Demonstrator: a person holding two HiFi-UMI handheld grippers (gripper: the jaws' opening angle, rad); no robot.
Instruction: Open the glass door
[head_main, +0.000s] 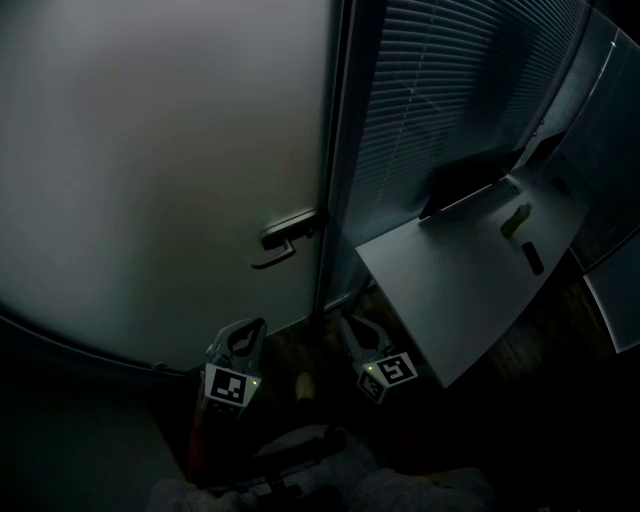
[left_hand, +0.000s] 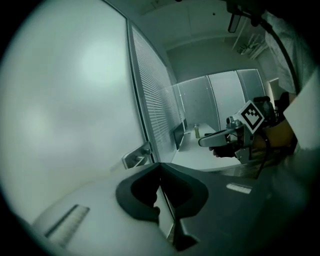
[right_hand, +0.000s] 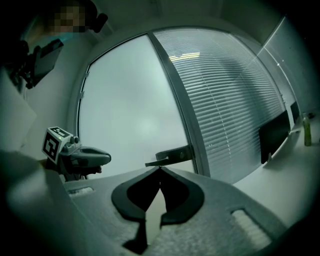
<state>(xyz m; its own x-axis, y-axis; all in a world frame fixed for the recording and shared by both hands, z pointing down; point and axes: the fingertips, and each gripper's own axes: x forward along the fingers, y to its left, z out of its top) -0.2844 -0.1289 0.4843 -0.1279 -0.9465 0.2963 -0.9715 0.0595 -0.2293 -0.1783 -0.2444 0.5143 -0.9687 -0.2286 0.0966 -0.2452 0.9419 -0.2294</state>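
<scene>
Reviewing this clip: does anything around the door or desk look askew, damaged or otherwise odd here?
Nothing stands out. The glass door looks closed in its frame, its handle level and intact. The blinds hang even, and the bottle stands upright on the desk near the monitor. The scene is only dim.

Left gripper (head_main: 252, 328) and right gripper (head_main: 350, 324), held side by side and apart in the near foreground, jaws pointing away from the person. The left gripper's (left_hand: 160, 164) jaws are closed tip to tip with nothing between them. The right gripper's (right_hand: 160, 169) jaws are likewise closed and empty. Each carries its marker cube (head_main: 228, 386) at the near end, facing up.
</scene>
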